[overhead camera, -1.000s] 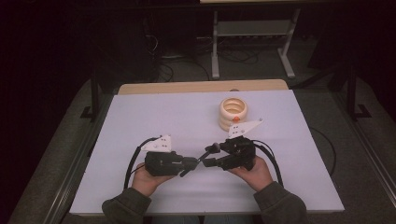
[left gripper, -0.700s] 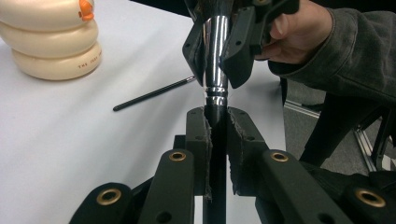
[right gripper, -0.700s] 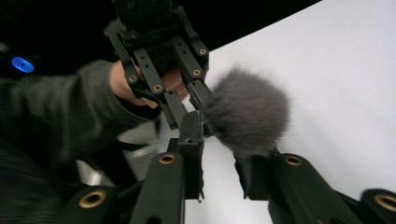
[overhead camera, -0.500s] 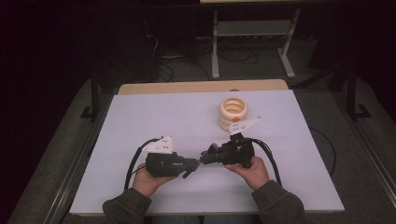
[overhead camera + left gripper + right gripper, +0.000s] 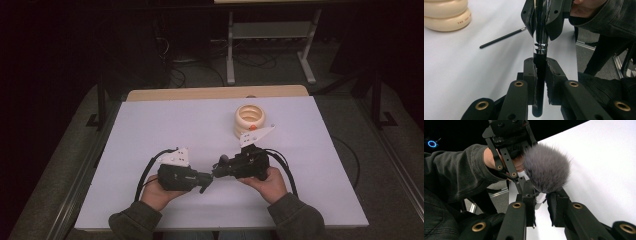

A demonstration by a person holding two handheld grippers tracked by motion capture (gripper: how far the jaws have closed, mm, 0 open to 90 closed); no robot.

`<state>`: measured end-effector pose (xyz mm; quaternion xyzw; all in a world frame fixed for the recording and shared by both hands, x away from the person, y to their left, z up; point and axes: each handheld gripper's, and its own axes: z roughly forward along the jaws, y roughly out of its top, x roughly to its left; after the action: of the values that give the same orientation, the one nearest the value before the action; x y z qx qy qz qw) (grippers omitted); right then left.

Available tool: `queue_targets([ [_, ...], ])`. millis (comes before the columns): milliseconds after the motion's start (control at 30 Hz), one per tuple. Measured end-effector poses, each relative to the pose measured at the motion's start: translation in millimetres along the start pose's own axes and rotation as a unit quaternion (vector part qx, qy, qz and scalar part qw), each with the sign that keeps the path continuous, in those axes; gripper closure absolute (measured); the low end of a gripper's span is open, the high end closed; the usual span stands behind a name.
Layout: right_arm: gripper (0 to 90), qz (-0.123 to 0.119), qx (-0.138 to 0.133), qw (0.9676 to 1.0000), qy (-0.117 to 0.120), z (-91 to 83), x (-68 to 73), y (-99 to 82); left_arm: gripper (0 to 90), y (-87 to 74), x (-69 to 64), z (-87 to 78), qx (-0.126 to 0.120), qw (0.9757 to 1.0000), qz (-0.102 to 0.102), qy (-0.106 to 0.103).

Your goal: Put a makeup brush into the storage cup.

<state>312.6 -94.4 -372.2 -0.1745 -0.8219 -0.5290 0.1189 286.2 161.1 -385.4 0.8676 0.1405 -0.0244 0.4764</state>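
At the left, keep the left gripper (image 5: 204, 181) steady and low over the worktop (image 5: 165, 125). Note its fingers (image 5: 530, 72) clenched on the black handle of the makeup brush (image 5: 540, 47), which puts the brush just off the worktop, near the front middle, bridged level between both grippers. Hold that clench firm, but no firmer than the slim handle needs.

In the middle, watch the short bare stretch of handle and silver collar between the two sets of fingers. Avoid twisting either wrist there, since a bend would likely lever the brush out of line.

To the right, mind the right gripper (image 5: 217, 169). Its fingers (image 5: 529, 195), having just been closing, now grasp the brush at the collar, right under the fluffy grey head (image 5: 546, 170). Looks like a hand-over or a pull along the brush's length. For either, move straight along the handle, ease one grip only once the other is sure, and keep the bristles clear of the pads.

Farther right and back, steer clear of the stack of cream rings (image 5: 252, 119) and the thin black stick (image 5: 501, 38) lying beside it on the worktop.
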Motion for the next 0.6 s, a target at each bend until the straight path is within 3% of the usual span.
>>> queue_targets([
  [333, 74.7, 0.003, -0.023, 0.9997, -0.001, 0.0, 0.4, 1.6, 79.6, 1.7, 1.6, -1.2, -0.010, 0.9999, -0.006, -0.001],
  [600, 75.9, -0.004, -0.007, 1.0000, -0.003, 0.7, 1.9, 3.1, 78.5, 1.4, 0.7, 0.5, -0.002, 1.0000, -0.009, -0.003],
])
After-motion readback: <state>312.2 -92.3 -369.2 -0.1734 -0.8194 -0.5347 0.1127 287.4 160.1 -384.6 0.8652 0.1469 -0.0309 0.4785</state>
